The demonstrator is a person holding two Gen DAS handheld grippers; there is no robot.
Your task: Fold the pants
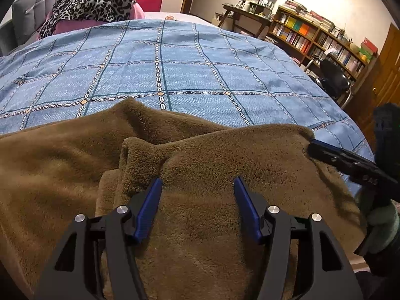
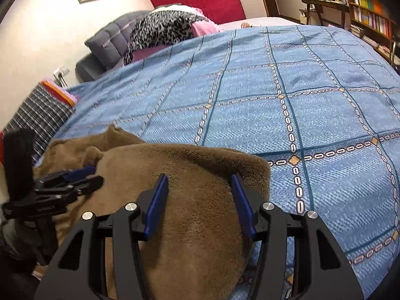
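Observation:
Brown fleece pants (image 1: 212,155) lie bunched at the near edge of a blue checked bedspread (image 1: 175,70). My left gripper (image 1: 197,180) is open and low over a folded layer of them, with fabric showing between its blue pads. At the pants' right edge my right gripper (image 1: 312,148) pokes in, held by a gloved hand (image 1: 382,215). In the right wrist view the right gripper (image 2: 198,175) stands open over the rounded end of the pants (image 2: 150,155), which fill the gap between its pads. The left gripper (image 2: 97,175) rests on the fabric at the far left.
The bedspread (image 2: 300,100) stretches wide beyond the pants. A leopard-print cloth (image 1: 92,2) lies on pink bedding by the grey headboard (image 2: 110,40). A plaid cloth (image 2: 42,110) hangs at the bed's left side. Bookshelves (image 1: 312,37) and a black chair (image 1: 335,75) stand to the right.

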